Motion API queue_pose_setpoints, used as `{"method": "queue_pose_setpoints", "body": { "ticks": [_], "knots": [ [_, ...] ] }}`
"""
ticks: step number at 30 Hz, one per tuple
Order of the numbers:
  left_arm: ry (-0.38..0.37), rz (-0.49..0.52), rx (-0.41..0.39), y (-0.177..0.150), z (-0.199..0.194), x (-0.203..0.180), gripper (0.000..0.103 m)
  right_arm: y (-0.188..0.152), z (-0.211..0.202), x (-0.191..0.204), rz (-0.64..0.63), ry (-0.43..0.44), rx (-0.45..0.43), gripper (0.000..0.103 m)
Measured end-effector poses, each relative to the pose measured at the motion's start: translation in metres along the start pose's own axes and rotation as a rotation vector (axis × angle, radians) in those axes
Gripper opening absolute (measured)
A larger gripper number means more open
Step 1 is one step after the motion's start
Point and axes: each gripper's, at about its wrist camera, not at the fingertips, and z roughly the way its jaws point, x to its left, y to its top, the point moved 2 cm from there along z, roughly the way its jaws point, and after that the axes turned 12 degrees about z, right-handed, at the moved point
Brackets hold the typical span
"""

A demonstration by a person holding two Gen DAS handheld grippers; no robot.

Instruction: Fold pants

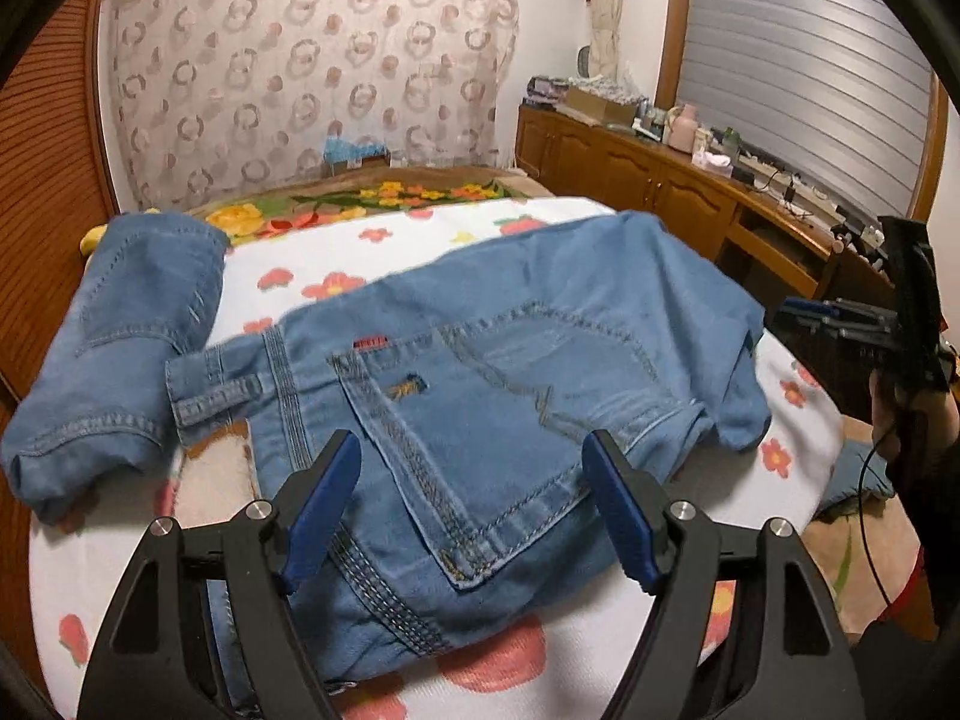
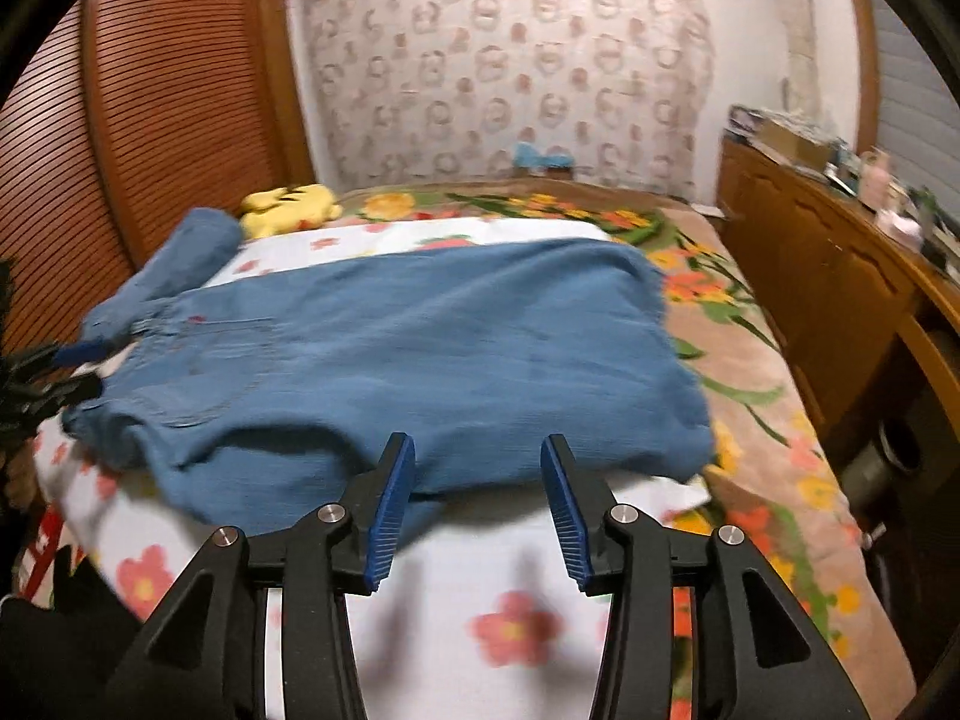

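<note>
Blue jeans (image 1: 510, 360) lie folded flat across the bed, back pocket and waistband up; in the right wrist view the jeans (image 2: 420, 330) spread from the left edge to the frayed hems on the right. My left gripper (image 1: 473, 444) hovers open just above the waist and pocket area, with nothing pinched. My right gripper (image 2: 478, 444) stands open at the near edge of the leg part, its blue pads clear of the cloth. The right gripper (image 1: 840, 324) also shows at the far right of the left wrist view, with a hand under it.
A second denim bundle (image 1: 120, 330) lies left of the jeans, by the louvred wooden panel (image 1: 42, 180). The flowered white sheet (image 2: 498, 570) covers the bed. A yellow plush toy (image 2: 291, 207) sits at the back left. A cluttered wooden sideboard (image 2: 810, 276) runs along the right.
</note>
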Motion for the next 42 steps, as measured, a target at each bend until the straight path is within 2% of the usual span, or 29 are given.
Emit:
{"method": "queue_pose_setpoints", "body": {
  "ticks": [8,16,25,26,29,32,34,42],
  "knots": [
    [-0.011,-0.008,0.026,-0.009,0.01,-0.003,0.077,0.01,0.011,-0.023,0.055,-0.093,0.026,0.047],
    [-0.015,-0.006,0.042,-0.015,0.016,-0.006,0.077,0.026,0.027,-0.017,0.034,-0.162,0.089,0.047],
    [-0.018,-0.011,0.042,-0.016,0.016,-0.006,0.077,0.038,0.032,-0.016,0.046,-0.181,0.079,0.047],
    [-0.018,-0.011,0.042,-0.017,0.016,-0.006,0.077,0.038,0.032,-0.017,0.048,-0.18,0.076,0.044],
    [-0.018,-0.012,0.042,-0.016,0.016,-0.006,0.077,0.038,0.033,-0.016,0.042,-0.159,0.073,0.022],
    [-0.017,-0.011,0.042,-0.016,0.016,-0.006,0.077,0.036,0.034,-0.016,0.037,-0.147,0.072,0.009],
    [-0.018,-0.013,0.043,-0.016,0.016,-0.006,0.077,0.038,0.032,-0.019,0.039,-0.143,0.057,0.004],
    [-0.007,-0.018,0.03,-0.014,0.009,-0.004,0.077,0.055,0.011,-0.023,0.068,-0.102,-0.036,0.002]
  ]
}}
